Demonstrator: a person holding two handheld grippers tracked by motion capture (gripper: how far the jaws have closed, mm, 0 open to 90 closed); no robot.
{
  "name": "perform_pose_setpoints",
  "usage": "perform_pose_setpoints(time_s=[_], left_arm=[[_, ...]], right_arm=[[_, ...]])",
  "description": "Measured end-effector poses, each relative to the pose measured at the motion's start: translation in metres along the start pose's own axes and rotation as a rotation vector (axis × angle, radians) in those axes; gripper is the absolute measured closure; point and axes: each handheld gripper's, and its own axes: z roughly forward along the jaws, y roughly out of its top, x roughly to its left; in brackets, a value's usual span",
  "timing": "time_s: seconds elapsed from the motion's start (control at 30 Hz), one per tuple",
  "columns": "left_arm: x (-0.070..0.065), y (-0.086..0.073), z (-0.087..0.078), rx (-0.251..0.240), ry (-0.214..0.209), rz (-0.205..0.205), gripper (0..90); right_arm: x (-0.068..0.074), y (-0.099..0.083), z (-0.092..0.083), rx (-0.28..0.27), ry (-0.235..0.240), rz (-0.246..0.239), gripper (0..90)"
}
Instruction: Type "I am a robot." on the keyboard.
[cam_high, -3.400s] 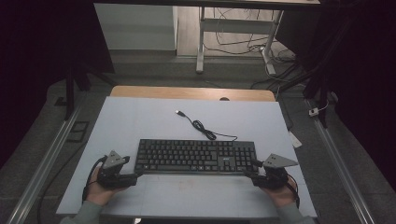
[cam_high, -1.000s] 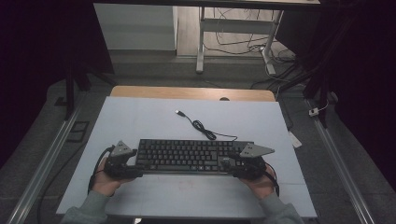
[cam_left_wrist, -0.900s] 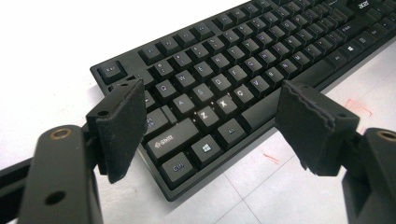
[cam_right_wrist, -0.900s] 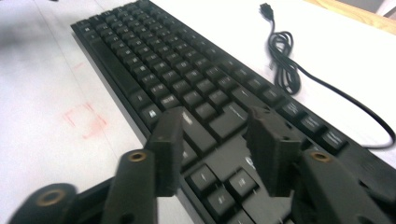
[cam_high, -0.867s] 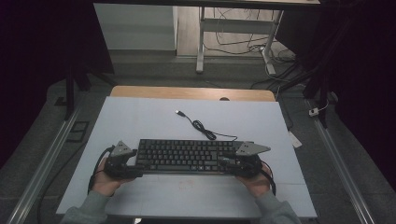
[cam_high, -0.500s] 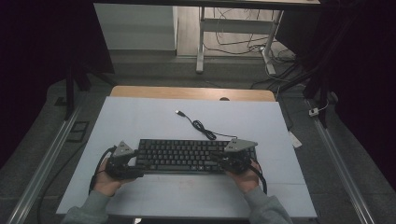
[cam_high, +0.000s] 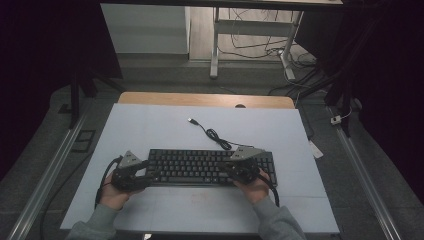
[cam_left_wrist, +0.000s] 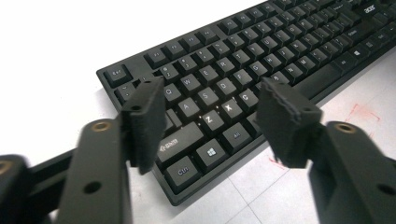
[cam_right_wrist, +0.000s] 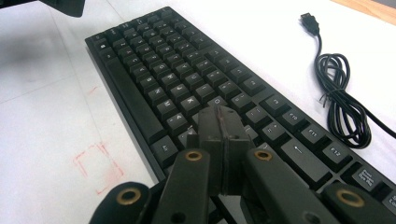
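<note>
Two grippers work over one black keyboard (cam_high: 210, 167) that lies flat on the pale table (cam_high: 150, 125), lengthwise across the person's front and nearer the front edge than the far one. At the keyboard's left end the left gripper (cam_high: 144, 176) is held in the person's left hand (cam_high: 114, 192); in the left gripper view its jaws stand apart with nothing clamped between them, hanging above the lower left corner of the keys, where the Z and X caps show through the gap. Those jaws have just been closing, yet their pads (cam_left_wrist: 144, 121) press on nothing. Toward the right part of the keyboard the right gripper (cam_high: 235, 170) sits in the right hand (cam_high: 256, 187), over the keys rather than off the end. In the right gripper view its two jaws are pressed together, pad against pad, with nothing held, and the joined tip (cam_right_wrist: 219, 122) points down at the keys near the right end of the letter block; whether it touches a cap I cannot tell. These jaws too have just been closing. Behind the keyboard its black cable (cam_high: 215, 136) lies in a loose coil on the table, ending in a USB plug (cam_high: 191, 120) that rests free on the surface, well apart from both grippers.
</note>
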Motion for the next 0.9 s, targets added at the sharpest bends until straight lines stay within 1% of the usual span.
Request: perform_pose_setpoints(time_s=[0.03, 0.07, 0.1, 0.13, 0.17, 0.2, 0.3, 0.33, 0.37, 0.4, 0.43, 0.5, 0.53, 0.57, 0.9], left_arm=[[0.000, 0.000, 0.000, -0.001, -0.001, 0.000, 45.9], [0.000, 0.000, 0.000, -0.003, -0.002, 0.000, 50.6], [0.001, 0.000, 0.000, -0.004, -0.002, 0.001, 50.6], [0.001, -0.001, 0.000, -0.005, -0.006, 0.003, 53.4], [0.001, -0.001, 0.000, -0.005, -0.009, 0.004, 59.2], [0.001, -0.001, 0.000, -0.006, -0.011, 0.006, 59.2], [0.002, -0.001, 0.001, -0.002, -0.016, 0.007, 68.7], [0.002, -0.002, 0.002, 0.001, -0.017, 0.009, 68.7], [0.002, -0.002, 0.002, 0.003, -0.017, 0.009, 73.8], [0.002, -0.002, 0.003, 0.006, -0.016, 0.011, 73.8], [0.002, -0.002, 0.003, 0.007, -0.014, 0.013, 80.1], [0.002, -0.002, 0.005, 0.012, -0.008, 0.017, 85.6], [0.003, -0.003, 0.005, 0.015, -0.003, 0.019, 85.6], [0.004, -0.003, 0.007, 0.017, 0.003, 0.019, 88.5], [0.011, -0.009, 0.020, 0.069, 0.023, 0.018, 88.6]], right_arm=[[0.000, 0.000, 0.000, 0.000, 0.000, 0.000, 89.5], [0.000, 0.001, 0.002, -0.008, 0.001, 0.003, 89.5], [0.000, 0.001, 0.002, -0.008, 0.001, 0.003, 89.5], [0.000, 0.002, 0.003, -0.005, -0.001, 0.002, 89.5], [0.001, 0.004, 0.006, -0.006, -0.006, 0.000, 89.4], [0.001, 0.004, 0.006, -0.006, -0.006, 0.000, 89.4], [0.000, 0.005, 0.013, -0.008, 0.004, 0.004, 89.4], [0.000, 0.005, 0.013, -0.008, 0.004, 0.004, 89.4], [0.000, 0.006, 0.016, -0.001, 0.005, 0.004, 89.4], [0.000, 0.006, 0.016, -0.001, 0.005, 0.004, 89.4], [-0.001, 0.007, 0.018, 0.003, 0.004, 0.005, 89.4], [-0.001, 0.008, 0.019, 0.000, 0.005, 0.005, 89.4], [-0.001, 0.009, 0.020, -0.001, 0.008, 0.005, 89.4], [-0.001, 0.011, 0.023, -0.005, 0.011, 0.005, 89.4], [0.001, 0.017, 0.038, 0.011, 0.029, -0.004, 89.3]])
